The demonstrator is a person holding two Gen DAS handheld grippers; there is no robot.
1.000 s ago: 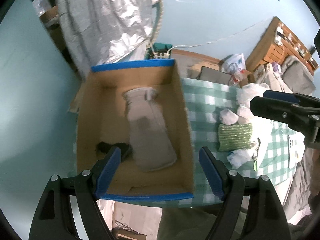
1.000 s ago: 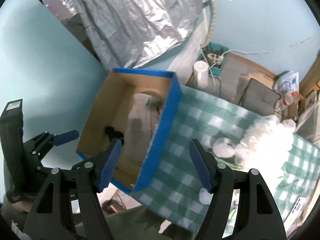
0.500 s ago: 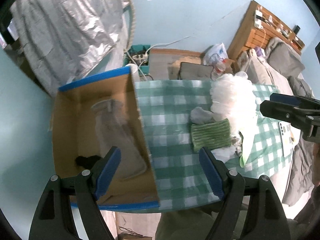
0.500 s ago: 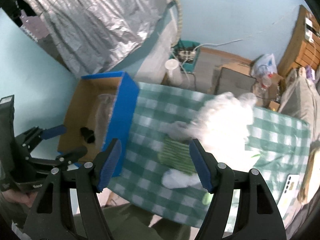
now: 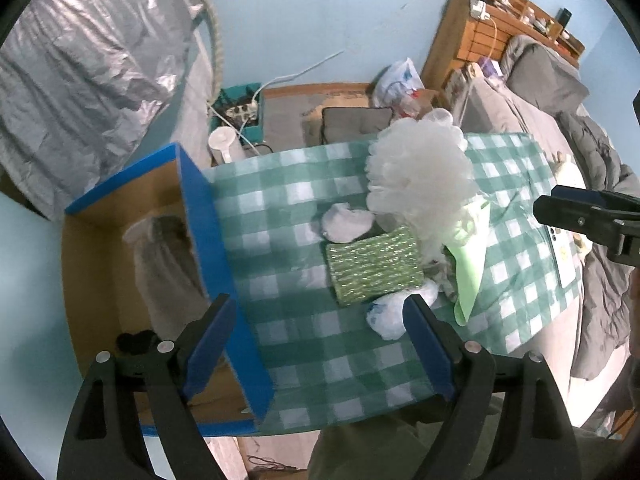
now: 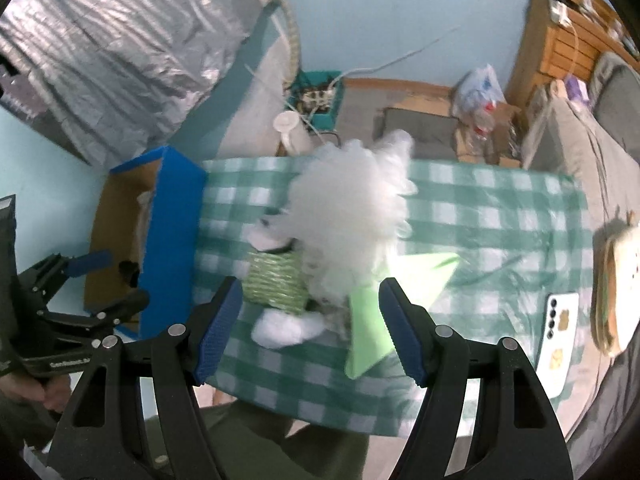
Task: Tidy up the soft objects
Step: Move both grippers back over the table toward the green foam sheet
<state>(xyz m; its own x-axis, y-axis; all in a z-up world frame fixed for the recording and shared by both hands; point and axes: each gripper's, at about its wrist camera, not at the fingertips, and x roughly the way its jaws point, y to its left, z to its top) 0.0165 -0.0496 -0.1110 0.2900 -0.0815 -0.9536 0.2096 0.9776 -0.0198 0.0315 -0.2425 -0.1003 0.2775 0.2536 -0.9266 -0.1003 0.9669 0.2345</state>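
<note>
A cardboard box with blue edges stands at the table's left end; a grey cloth and a small black item lie inside. On the checked cloth lie a big white mesh puff, a green knitted pad, a white bundle, another white bundle and a light green cloth. My left gripper is open and empty above the box's right wall. My right gripper is open and empty above the pile.
A phone and a bread-like cushion lie at the table's right end. Behind the table are a white cylinder, a power strip crate, a silver sheet and a bed.
Both grippers have swung right, from over the box toward the pile of soft things. Both stayed open and empty.
</note>
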